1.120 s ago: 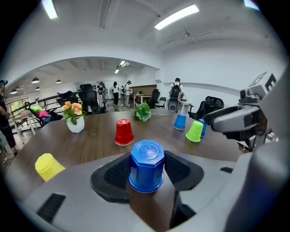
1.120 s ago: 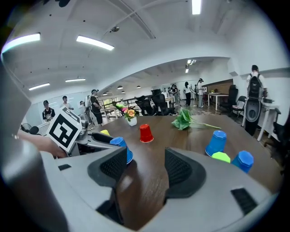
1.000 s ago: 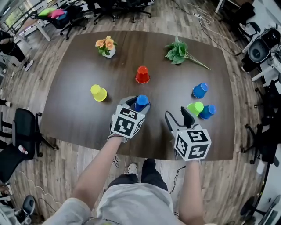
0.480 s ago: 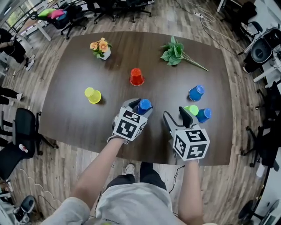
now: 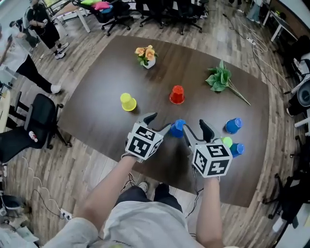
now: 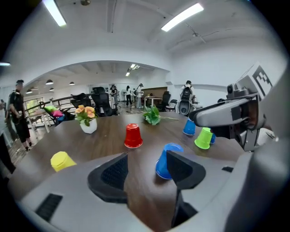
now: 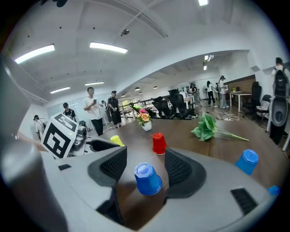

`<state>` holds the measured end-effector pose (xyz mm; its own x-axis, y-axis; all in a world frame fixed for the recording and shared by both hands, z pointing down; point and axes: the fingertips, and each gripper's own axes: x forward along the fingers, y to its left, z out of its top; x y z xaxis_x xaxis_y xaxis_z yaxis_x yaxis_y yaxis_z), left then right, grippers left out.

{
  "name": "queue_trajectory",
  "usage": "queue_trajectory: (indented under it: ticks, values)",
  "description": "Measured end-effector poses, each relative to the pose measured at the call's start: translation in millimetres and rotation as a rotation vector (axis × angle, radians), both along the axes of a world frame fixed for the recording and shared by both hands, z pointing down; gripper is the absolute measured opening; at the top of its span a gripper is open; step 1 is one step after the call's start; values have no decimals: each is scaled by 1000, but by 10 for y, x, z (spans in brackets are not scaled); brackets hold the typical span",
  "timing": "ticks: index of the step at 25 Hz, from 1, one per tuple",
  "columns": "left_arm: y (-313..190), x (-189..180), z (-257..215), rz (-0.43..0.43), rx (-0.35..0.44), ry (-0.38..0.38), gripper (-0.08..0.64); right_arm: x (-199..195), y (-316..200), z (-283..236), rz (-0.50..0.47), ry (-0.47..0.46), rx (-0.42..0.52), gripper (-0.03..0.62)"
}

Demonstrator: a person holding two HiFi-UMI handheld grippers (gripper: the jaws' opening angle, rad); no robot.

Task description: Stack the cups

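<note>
While the left tongs (image 6: 146, 159) are opening, the blue cup (image 7: 147, 180) standing free at their tips, the right tongs (image 7: 144, 158) are straddling it wide; closing squarely mid-wall is looking safest.

You have a big dark table (image 5: 97, 101) in front of you. On its far side sits a small white pot of orange flowers (image 5: 147, 55), and well apart from it, to the right, lies a bunch of green leaves (image 5: 220, 80). The table stands on a wood floor (image 5: 72, 189), with a black chair (image 5: 36, 128) near its left side, more black chairs (image 5: 160, 7) past its far end, and a person in dark clothes (image 5: 41, 26) far off on your left.
</note>
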<state>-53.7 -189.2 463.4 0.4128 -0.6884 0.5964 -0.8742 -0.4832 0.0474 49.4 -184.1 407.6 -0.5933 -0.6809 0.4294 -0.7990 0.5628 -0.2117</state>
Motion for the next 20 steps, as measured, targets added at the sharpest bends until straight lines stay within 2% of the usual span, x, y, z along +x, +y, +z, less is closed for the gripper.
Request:
queue_trajectory:
  ticks: [6, 11, 16, 20]
  values:
    - [-13, -704, -117, -141, 29, -11, 267, -435, -36, -28, -61, -13, 0, 247]
    - [-121, -1335, -227, -238, 72, -10, 283, -727, -63, -33, -55, -5, 0, 247]
    - [-298, -1798, -147, -258, 61, -8, 297, -998, -97, 60, -22, 6, -14, 247]
    - [-456, -1983, -29, -236, 39, -8, 305, -1145, -153, 143, 17, 12, -30, 247]
